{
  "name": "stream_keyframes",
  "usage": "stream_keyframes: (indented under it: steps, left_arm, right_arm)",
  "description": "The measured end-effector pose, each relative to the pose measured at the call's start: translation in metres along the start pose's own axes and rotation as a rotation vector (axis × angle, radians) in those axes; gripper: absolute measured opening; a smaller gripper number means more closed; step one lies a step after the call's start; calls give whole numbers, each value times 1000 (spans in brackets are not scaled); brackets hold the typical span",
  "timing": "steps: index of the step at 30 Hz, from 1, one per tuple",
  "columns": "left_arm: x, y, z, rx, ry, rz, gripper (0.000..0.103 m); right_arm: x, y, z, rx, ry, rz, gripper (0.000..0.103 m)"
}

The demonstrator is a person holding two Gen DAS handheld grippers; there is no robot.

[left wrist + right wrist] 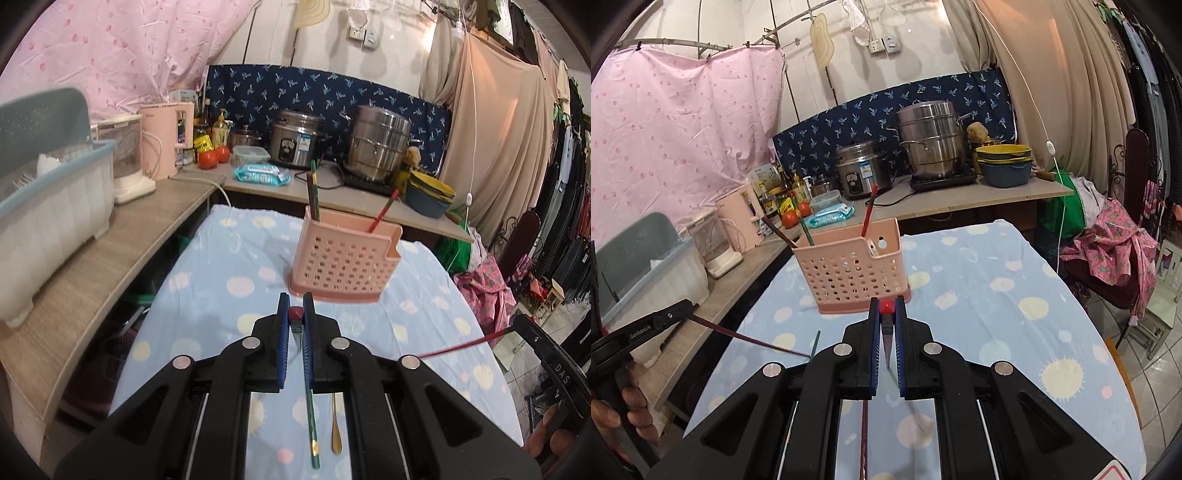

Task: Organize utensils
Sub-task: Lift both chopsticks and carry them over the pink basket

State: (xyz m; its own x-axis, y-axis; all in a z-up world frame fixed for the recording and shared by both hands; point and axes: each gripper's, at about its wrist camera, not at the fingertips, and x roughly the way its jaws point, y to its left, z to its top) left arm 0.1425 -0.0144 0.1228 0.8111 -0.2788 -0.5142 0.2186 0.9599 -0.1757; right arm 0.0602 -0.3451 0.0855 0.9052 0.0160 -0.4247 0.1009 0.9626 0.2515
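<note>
A pink perforated utensil holder (345, 260) stands on the blue spotted tablecloth (207, 291); it also shows in the right wrist view (849, 266). It holds a green and a brown chopstick (313, 192) and a red chopstick (382, 216). My left gripper (296, 317) is shut on a dark red chopstick, seen end-on. A green chopstick (311, 424) and a gold spoon (335, 428) lie on the cloth below it. My right gripper (886, 310) is shut on a red chopstick, seen end-on. The left gripper (646, 325) with its dark red chopstick (750, 339) shows at the left of the right wrist view.
A wooden counter (110, 258) on the left carries a dish rack (51, 199), a blender and a pink kettle (166, 140). The back counter holds a rice cooker (295, 138), a steel steamer pot (378, 147), stacked bowls (430, 195) and tomatoes. Clothes hang at right.
</note>
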Motion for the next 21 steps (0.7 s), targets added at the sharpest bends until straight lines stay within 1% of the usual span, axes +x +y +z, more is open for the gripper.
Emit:
stream_keyframes:
  steps: [4, 7, 10, 17, 21]
  left_arm:
    - [6, -3, 17, 4, -16, -15, 7]
    - [12, -6, 28, 12, -33, -13, 7]
    - [14, -10, 42, 20, -57, -15, 7]
    - [18, -27, 84, 47, -128, -34, 7]
    - [18, -37, 114, 46, -189, -53, 7]
  right_arm:
    - [6, -2, 13, 7, -10, 14, 7]
    - [12, -4, 24, 4, -25, 12, 7]
    - [18, -7, 38, 22, -36, 30, 7]
    - [30, -5, 84, 37, -93, 76, 7]
    - [38, 1, 118, 36, -154, 94, 7]
